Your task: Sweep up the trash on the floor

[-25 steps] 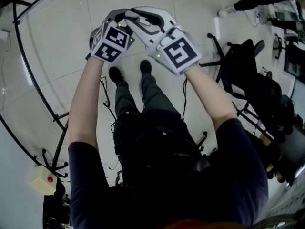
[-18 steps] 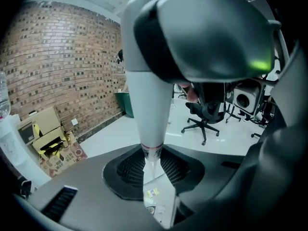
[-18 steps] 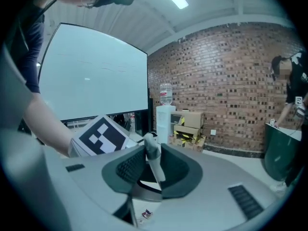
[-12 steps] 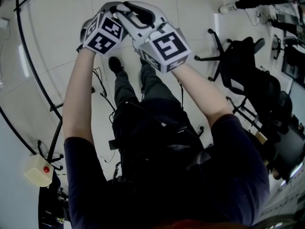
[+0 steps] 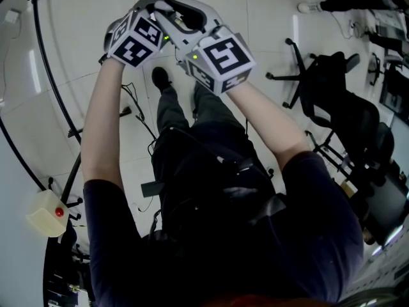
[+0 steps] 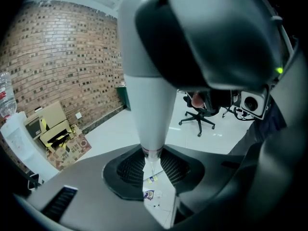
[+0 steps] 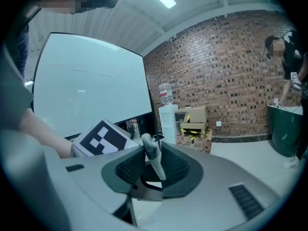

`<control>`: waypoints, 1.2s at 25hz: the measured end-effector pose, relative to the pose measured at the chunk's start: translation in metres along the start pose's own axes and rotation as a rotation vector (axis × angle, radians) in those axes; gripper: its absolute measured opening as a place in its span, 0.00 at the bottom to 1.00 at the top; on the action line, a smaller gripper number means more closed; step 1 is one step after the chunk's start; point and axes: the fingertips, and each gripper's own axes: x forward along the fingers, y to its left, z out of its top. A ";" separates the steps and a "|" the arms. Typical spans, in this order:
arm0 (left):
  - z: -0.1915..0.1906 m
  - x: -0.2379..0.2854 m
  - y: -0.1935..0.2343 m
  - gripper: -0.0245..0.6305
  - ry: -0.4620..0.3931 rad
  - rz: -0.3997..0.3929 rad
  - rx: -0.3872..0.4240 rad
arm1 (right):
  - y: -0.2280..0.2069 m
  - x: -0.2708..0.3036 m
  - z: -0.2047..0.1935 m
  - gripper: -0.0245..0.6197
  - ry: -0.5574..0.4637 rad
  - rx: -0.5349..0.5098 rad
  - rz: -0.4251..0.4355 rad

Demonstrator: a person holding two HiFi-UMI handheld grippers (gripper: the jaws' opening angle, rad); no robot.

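In the head view both grippers are held close together above the person's shoes, and only their marker cubes [image 5: 135,40] [image 5: 221,56] and a white tool part with a dark grip [image 5: 186,16] show. My left gripper [image 6: 153,166] is shut on a white handle [image 6: 150,105] that runs up from between its jaws. Through the jaw gap I see small paper scraps [image 6: 148,194] lying on the white floor. My right gripper [image 7: 155,171] is shut on a thin grey handle [image 7: 153,154]. Whether both handles belong to one tool I cannot tell.
Black office chairs [image 5: 342,117] stand at the right, a curved black rail [image 5: 52,82] and a cream box with a red button [image 5: 45,215] at the left. Cables [image 5: 137,117] lie by the shoes. Cardboard boxes [image 6: 54,131], a water dispenser [image 7: 168,118] and a green bin [image 7: 285,129] line the brick wall.
Both grippers have shifted together up and left in the head view, still side by side. The floor, rail and chairs have slid in the picture as the person moves across the room.
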 end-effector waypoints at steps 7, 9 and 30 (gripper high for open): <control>-0.015 -0.020 -0.013 0.19 0.020 0.032 -0.018 | 0.024 -0.008 -0.004 0.22 -0.014 0.031 0.010; -0.018 -0.026 -0.013 0.19 0.025 0.044 -0.021 | 0.030 -0.007 -0.003 0.22 -0.017 0.051 0.016; -0.013 -0.039 0.033 0.19 -0.039 0.146 -0.082 | 0.027 0.028 0.023 0.20 -0.037 -0.333 0.112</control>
